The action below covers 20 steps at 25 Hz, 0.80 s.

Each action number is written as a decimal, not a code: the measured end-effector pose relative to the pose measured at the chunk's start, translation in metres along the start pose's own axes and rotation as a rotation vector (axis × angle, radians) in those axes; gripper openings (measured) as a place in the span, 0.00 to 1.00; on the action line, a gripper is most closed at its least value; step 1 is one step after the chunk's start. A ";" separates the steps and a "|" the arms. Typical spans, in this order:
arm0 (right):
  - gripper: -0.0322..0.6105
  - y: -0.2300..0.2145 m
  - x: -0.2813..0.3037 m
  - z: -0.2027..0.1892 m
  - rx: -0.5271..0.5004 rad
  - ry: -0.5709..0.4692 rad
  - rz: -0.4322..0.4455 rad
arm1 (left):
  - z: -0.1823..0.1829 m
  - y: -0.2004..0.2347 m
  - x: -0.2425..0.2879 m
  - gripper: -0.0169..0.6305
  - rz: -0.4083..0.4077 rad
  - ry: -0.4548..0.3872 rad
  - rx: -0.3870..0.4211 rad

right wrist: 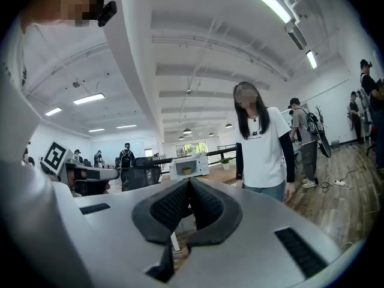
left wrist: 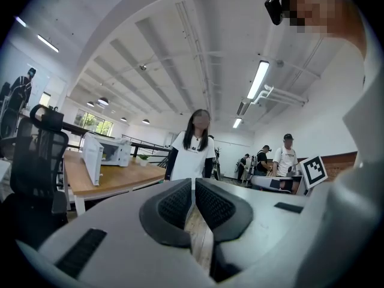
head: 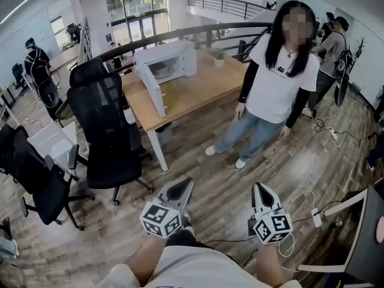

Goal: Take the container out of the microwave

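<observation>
The container (right wrist: 186, 170) sits inside the microwave (head: 177, 59). It is a small yellowish thing low in the cavity, and we see it only from afar in the right gripper view. We cannot tell its shape or whether it has a lid. The microwave stands at the far left corner of the table (head: 201, 89), and its door (head: 153, 87) is swung wide open towards the near side, so the cavity is already exposed.

We judge the task to be at its very start, the approach. Our left tool (head: 182, 188) and right tool (head: 261, 192) are held low and close to our body, over the floor (head: 228, 173) and well apart from the table. Each is closed, pads together, with nothing between them.

The next move calls for walking up to the table's near edge and keeping clear of the black office chair (head: 105, 119) beside its left edge. Then we would open one tool and line it up with the cavity mouth. The open door may crowd the reach from the left.

The table is pale wood, bare except for the microwave and a small potted plant (head: 218, 57) near its far edge. A person in a white T-shirt (head: 276, 83) stands just beside its right edge. A second chair (head: 36, 173) stands further left and a dark railing (head: 198, 33) curves behind the table. Cables and a power strip (head: 317, 218) lie on the wooden floor to our right.
</observation>
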State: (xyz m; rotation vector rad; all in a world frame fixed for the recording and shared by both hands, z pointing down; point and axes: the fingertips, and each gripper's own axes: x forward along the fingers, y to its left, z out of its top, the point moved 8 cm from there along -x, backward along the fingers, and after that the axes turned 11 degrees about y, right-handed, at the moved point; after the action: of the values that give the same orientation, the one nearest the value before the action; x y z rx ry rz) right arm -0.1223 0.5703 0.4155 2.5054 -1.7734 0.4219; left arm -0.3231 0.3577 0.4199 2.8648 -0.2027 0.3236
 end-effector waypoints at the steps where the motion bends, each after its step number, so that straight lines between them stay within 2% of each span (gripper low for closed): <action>1: 0.07 -0.001 0.006 0.002 -0.004 0.003 0.001 | 0.002 0.005 0.004 0.10 0.000 0.002 0.000; 8: 0.07 -0.011 0.068 0.019 -0.029 0.021 0.015 | 0.021 0.055 0.039 0.10 0.018 0.000 -0.006; 20: 0.07 -0.023 0.232 0.062 -0.052 0.063 0.040 | 0.061 0.189 0.118 0.10 0.057 -0.010 -0.034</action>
State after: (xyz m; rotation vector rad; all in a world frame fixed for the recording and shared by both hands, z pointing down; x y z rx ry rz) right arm -0.0176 0.3526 0.4153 2.3984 -1.7906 0.4457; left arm -0.2278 0.1474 0.4336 2.8317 -0.2886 0.3137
